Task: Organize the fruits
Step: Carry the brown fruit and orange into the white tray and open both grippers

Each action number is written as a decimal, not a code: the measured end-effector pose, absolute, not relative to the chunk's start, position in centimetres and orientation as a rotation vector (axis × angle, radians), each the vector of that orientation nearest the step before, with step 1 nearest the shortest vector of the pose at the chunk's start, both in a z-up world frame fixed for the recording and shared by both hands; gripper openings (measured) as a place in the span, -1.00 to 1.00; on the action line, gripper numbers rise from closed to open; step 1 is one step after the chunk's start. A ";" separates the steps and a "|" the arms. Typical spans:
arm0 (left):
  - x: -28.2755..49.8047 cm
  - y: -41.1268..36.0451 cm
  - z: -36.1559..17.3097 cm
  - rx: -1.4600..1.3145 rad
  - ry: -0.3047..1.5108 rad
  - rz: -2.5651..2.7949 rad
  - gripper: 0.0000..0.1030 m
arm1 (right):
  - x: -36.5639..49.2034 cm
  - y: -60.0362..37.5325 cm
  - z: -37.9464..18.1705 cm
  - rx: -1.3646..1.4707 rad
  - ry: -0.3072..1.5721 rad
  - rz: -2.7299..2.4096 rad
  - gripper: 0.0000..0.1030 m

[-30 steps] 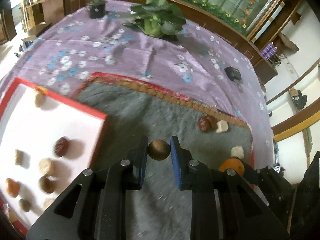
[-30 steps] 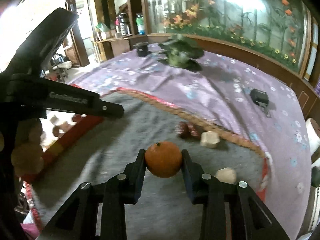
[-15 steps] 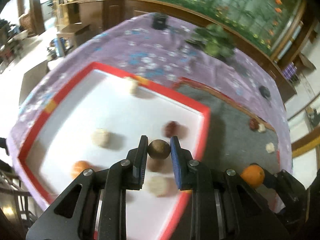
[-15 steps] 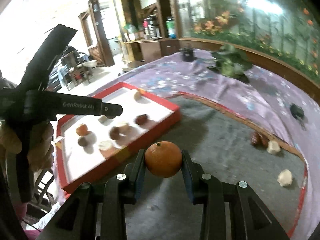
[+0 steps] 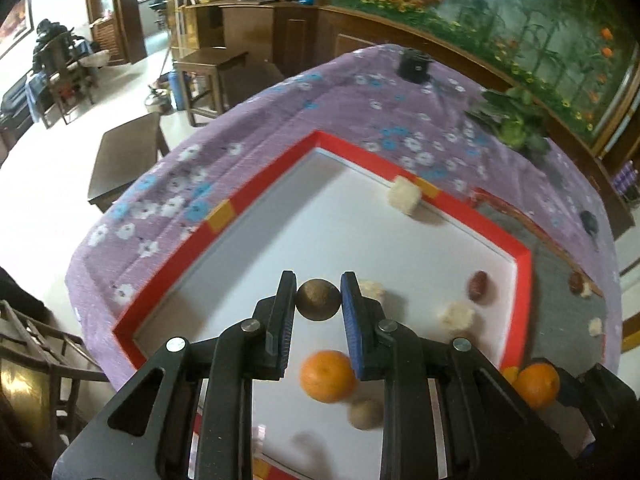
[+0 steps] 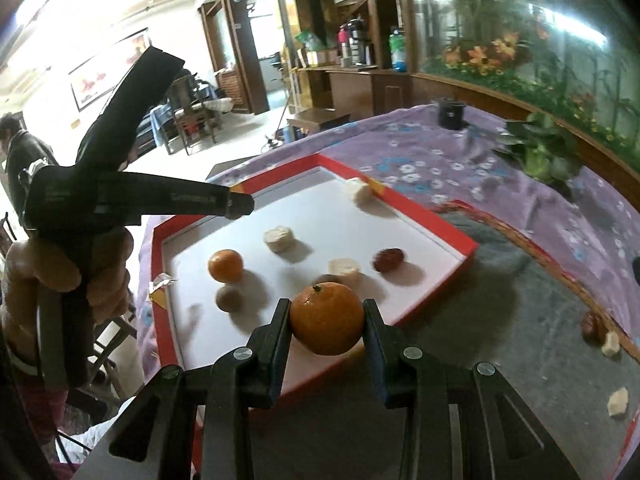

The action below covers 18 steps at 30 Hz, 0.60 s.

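Observation:
My left gripper (image 5: 318,300) is shut on a small brown round fruit (image 5: 318,300) and holds it above the white floor of the red-rimmed tray (image 5: 260,196). In the tray lie an orange (image 5: 328,376), a red date (image 5: 478,286), pale fruit pieces (image 5: 404,198) and a brown fruit (image 5: 366,414). My right gripper (image 6: 326,320) is shut on an orange (image 6: 326,320) above the tray's near rim (image 6: 436,228). The left gripper (image 6: 236,204) shows in the right wrist view over the tray's left part.
A grey mat (image 6: 520,320) right of the tray holds a red date (image 6: 592,324) and pale pieces (image 6: 618,402). The purple flowered cloth (image 5: 320,100) bears a green plant (image 5: 512,120) and a black cup (image 5: 414,64). Wooden furniture (image 5: 124,152) stands past the table edge.
Both grippers have moved left, from over the grey mat to over the tray, each still holding its fruit.

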<state>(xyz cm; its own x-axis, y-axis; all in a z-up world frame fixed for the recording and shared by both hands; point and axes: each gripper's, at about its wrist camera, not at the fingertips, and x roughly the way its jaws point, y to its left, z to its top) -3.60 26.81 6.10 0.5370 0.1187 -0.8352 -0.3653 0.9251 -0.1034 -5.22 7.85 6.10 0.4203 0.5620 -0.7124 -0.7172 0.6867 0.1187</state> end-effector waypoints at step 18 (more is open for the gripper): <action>-1.9 29.5 3.1 -0.324 1.032 0.307 -0.57 | -3.1 13.5 3.2 -0.234 0.893 0.892 -0.36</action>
<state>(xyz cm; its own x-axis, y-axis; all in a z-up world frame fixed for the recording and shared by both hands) -1.86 29.51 3.12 0.4792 0.0962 -0.8724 -0.3966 0.9105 -0.1175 -3.07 13.46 3.24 0.3067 0.5753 -0.7582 -0.7573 0.6301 0.1717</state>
